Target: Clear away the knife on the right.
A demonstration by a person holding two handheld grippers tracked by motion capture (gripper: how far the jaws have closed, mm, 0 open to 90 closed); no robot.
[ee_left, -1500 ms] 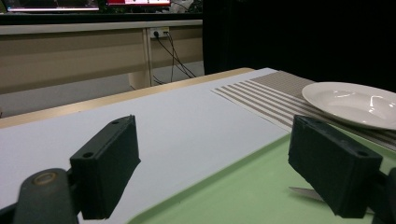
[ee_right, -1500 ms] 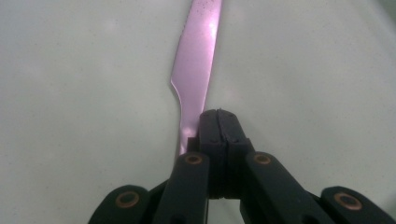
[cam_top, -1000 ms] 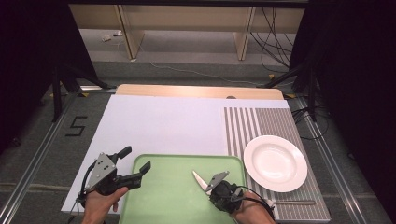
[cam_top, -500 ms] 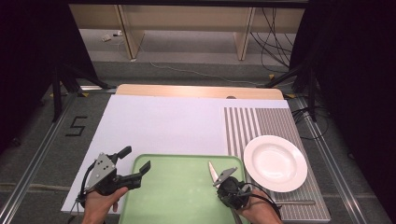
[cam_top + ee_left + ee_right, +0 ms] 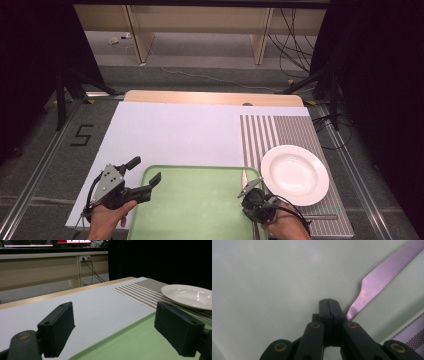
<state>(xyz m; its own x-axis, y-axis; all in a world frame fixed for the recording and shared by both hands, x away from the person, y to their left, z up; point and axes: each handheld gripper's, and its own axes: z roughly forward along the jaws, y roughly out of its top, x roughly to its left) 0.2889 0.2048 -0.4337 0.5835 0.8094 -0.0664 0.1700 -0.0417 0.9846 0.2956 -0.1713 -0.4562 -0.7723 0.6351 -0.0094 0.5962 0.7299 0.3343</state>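
A metal knife juts up and to the right from behind my right gripper, whose jaws are pressed together on its handle end. From above, this gripper hovers at the right edge of the green tray, with the knife's blade pointing away from me. My left gripper hangs over the tray's left rim. In its own view the left gripper stands wide open, with nothing between the jaws. A white plate sits on the striped mat, right of the tray.
A white sheet covers the table beyond the tray, ending at a wooden edge. The plate and the striped mat lie to the right in the left gripper view. A strip of mat borders the tray.
My right gripper has moved rightward across the tray to its right edge, carrying the knife along; the blade now points straight away. The left gripper has stayed put.
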